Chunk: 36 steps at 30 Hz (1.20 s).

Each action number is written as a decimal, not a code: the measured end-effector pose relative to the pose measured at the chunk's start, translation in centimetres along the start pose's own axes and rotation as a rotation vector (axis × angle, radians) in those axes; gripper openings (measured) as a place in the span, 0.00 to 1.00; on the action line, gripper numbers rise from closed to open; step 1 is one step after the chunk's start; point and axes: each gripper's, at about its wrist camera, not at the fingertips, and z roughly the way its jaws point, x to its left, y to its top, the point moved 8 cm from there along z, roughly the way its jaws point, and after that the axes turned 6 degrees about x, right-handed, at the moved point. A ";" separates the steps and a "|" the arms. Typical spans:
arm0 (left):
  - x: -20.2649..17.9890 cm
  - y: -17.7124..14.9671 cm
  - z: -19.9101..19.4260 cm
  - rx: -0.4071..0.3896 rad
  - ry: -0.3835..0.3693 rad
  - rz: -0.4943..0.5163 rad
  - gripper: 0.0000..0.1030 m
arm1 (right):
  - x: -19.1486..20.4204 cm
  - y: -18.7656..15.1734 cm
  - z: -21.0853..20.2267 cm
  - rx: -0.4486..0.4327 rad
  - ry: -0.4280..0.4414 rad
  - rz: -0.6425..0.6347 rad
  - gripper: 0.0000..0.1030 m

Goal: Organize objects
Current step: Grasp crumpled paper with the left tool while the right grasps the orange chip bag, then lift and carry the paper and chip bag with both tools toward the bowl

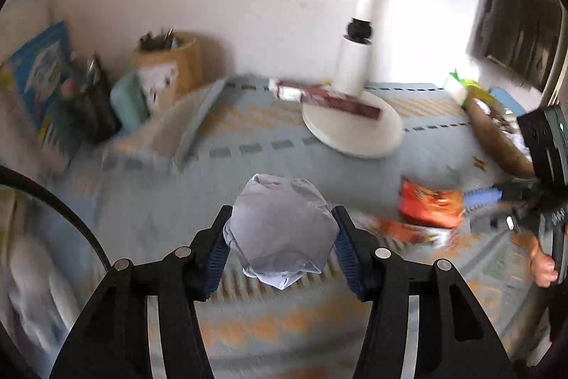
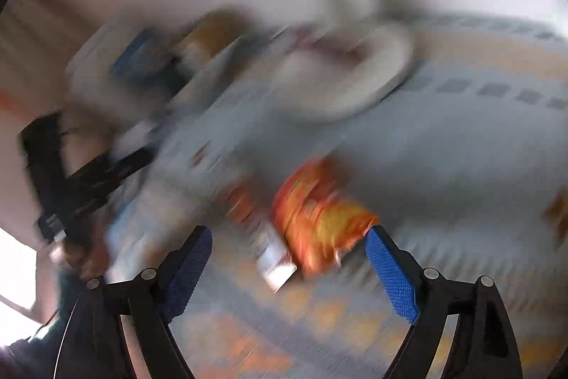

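Note:
My left gripper [image 1: 281, 237] is shut on a crumpled white paper ball [image 1: 282, 229] and holds it above the patterned blue and orange tablecloth [image 1: 284, 325]. My right gripper [image 2: 287, 237] is open and empty, just above the cloth, with an orange snack bag [image 2: 319, 219] lying between and just beyond its fingertips. The right wrist view is heavily blurred. The snack bag also shows in the left wrist view [image 1: 431, 203], with the right gripper's body [image 1: 543, 173] at the right edge. A flat orange and silver wrapper [image 2: 273, 258] lies beside the bag.
A white desk lamp [image 1: 355, 116] stands mid-table with a brown flat box [image 1: 330, 98] on its base. A yellow pen holder [image 1: 174, 63], a black pen cup [image 1: 94, 102], a teal item and a blue book [image 1: 39, 70] stand at back left. A brown basket [image 1: 497, 130] sits at right.

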 end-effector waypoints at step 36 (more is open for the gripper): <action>-3.1 -7.8 -1.1 -0.112 0.120 -0.196 0.51 | 1.6 -8.0 -7.2 -0.284 -0.477 -0.025 0.33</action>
